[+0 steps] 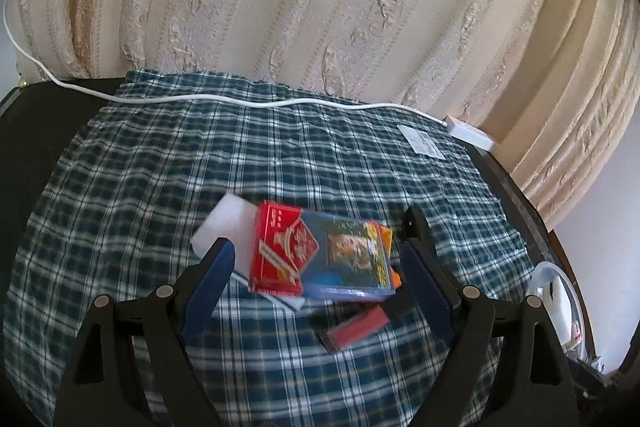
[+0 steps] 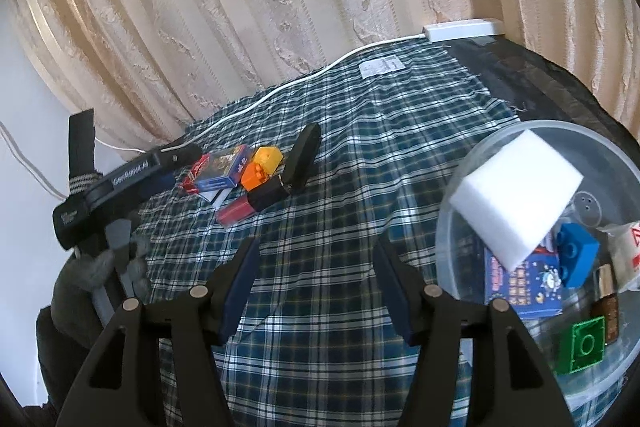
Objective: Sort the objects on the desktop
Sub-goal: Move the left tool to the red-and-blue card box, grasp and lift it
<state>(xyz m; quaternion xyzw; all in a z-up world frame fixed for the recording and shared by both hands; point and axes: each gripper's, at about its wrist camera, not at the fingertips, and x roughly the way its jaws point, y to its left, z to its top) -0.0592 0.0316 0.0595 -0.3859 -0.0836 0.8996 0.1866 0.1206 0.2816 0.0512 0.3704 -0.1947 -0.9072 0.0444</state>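
My left gripper (image 1: 318,231) is open and straddles a small pile without touching it: a white sponge (image 1: 224,223), a red box (image 1: 280,251), a blue card box (image 1: 348,259), an orange brick (image 1: 386,239) and a red and black tube (image 1: 352,331). The right wrist view shows the same left gripper (image 2: 240,159) around that pile, with a yellow brick (image 2: 268,157) in it. My right gripper (image 2: 318,243) is open over the cloth with nothing between its fingers. Beside it a second white sponge (image 2: 516,203) lies tilted in the clear bowl (image 2: 452,227).
The bowl also holds a blue brick (image 2: 576,255), a blue card box (image 2: 520,283), a green brick (image 2: 584,345) and a brown bottle (image 2: 606,303). A plaid cloth (image 2: 340,131) covers the dark table. A white cable (image 1: 240,101) and adapter (image 2: 464,27) run along the curtain.
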